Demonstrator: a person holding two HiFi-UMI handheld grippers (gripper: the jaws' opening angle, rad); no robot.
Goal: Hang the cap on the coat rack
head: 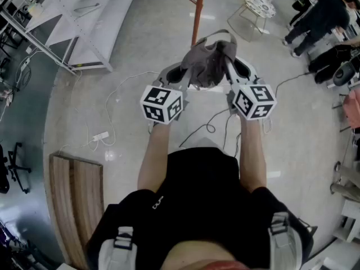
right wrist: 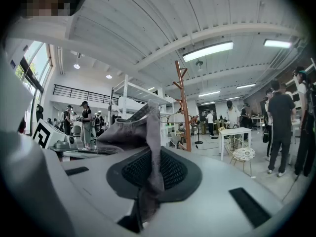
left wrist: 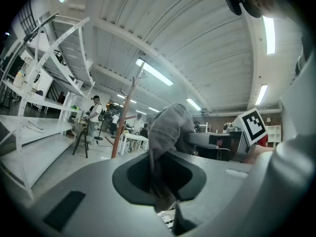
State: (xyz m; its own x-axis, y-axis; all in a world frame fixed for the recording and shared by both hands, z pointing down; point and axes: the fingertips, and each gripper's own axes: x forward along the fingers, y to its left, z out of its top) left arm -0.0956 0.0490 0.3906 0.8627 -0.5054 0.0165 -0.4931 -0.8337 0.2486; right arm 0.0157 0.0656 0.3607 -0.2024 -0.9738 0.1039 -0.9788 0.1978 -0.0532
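Note:
A grey cap [head: 207, 63] hangs in the air between both grippers, in front of the person's chest. My left gripper [head: 179, 76] is shut on the cap's left edge, and my right gripper [head: 235, 66] is shut on its right edge. The coat rack [head: 197, 13], a red-brown pole with angled pegs, stands on the floor just beyond the cap. In the left gripper view the grey fabric [left wrist: 168, 127] runs down into my pinched jaws, with the rack [left wrist: 124, 120] behind it to the left. In the right gripper view the cap [right wrist: 133, 130] bunches to the left and the rack [right wrist: 181, 107] stands ahead.
A white shelving frame [head: 84, 16] lies at the far left. A wire chair [head: 254, 10] and people [head: 320, 13] are at the far right. Cables [head: 121, 91] and a power strip [head: 100, 135] lie on the floor; a wooden bench [head: 76, 201] is near left.

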